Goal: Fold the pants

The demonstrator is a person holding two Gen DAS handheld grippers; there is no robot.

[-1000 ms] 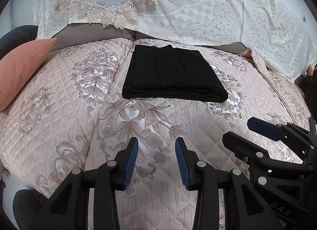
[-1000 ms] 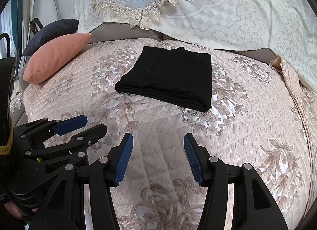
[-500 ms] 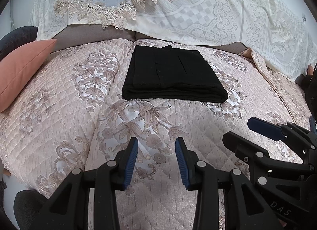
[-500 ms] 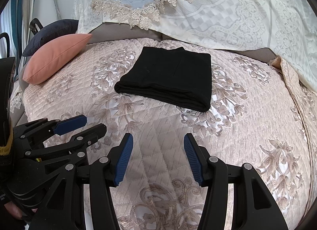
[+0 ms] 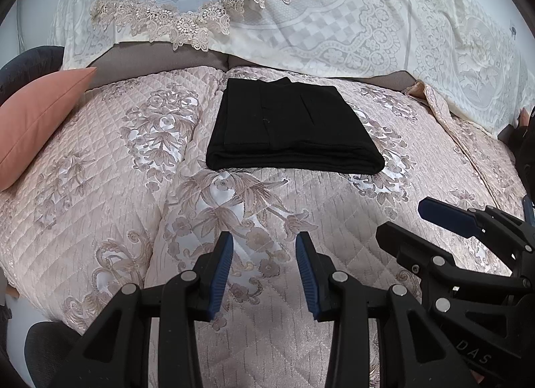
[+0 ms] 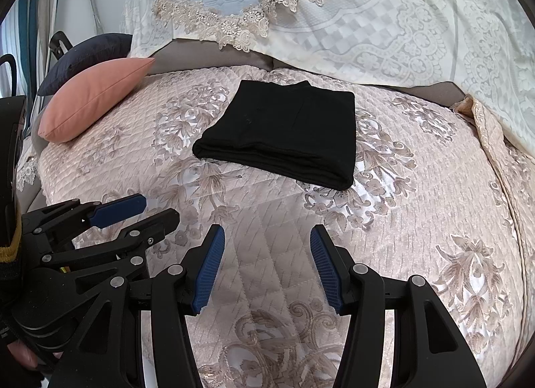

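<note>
tongs, left (image 5: 264, 271) and right (image 6: 267, 267), hover parted, empty, angled down near folded pants (image 5: 291, 130).

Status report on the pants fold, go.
Left gripper and right gripper both open, empty, held short of the pants. Black pants folded into a neat rectangle on the quilted cover. Nothing in the way.

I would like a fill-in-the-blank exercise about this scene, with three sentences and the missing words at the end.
1. The pants lying on the quilted cover are ____ in colour.
2. The pants are already ____ into a neat rectangle.
3. Both the left hand-held gripper and the right hand-held gripper are open and hold ____.

Missing words: black; folded; nothing
</note>
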